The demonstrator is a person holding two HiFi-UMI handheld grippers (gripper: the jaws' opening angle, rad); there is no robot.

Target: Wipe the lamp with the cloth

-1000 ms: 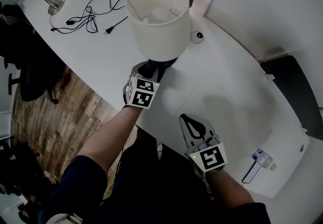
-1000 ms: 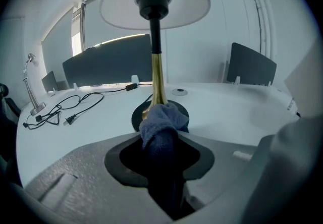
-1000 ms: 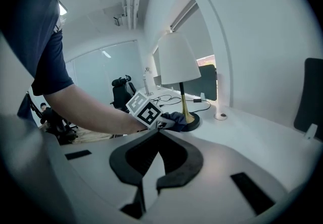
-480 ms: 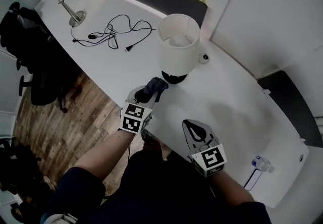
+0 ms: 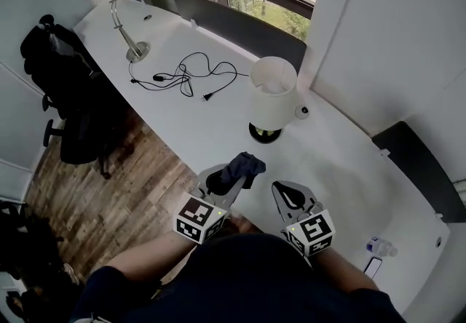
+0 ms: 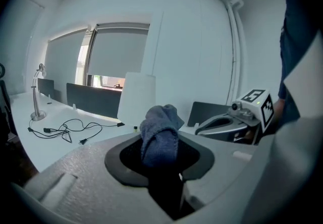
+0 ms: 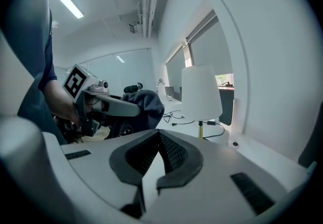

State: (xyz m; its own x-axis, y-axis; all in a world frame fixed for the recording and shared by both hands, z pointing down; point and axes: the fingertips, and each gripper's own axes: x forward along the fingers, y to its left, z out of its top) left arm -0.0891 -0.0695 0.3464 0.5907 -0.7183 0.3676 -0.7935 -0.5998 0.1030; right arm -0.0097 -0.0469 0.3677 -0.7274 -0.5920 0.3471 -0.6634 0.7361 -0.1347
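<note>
The lamp (image 5: 273, 93) has a white drum shade and a dark round base, and it stands upright on the white table (image 5: 204, 121) near the window wall. My left gripper (image 5: 234, 177) is shut on a dark blue cloth (image 5: 246, 166), bunched at its tips, a good way in front of the lamp and apart from it. In the left gripper view the cloth (image 6: 160, 137) rises between the jaws with the lamp (image 6: 137, 99) behind it. My right gripper (image 5: 286, 192) sits beside the left one over the near table edge, jaws together and holding nothing. The right gripper view shows the lamp (image 7: 201, 92) ahead.
A silver desk lamp (image 5: 128, 29) and a loose black cable (image 5: 186, 71) lie at the table's far left. A dark partition panel (image 5: 240, 23) runs along the back edge. A small white puck (image 5: 301, 112) sits by the lamp. A bottle (image 5: 382, 247) lies near right. A black chair (image 5: 65, 67) stands left.
Both grippers have drawn back from the lamp toward the table's near edge. The left gripper, cloth still in it, has left the lamp's base. The head camera has pulled up and back.
</note>
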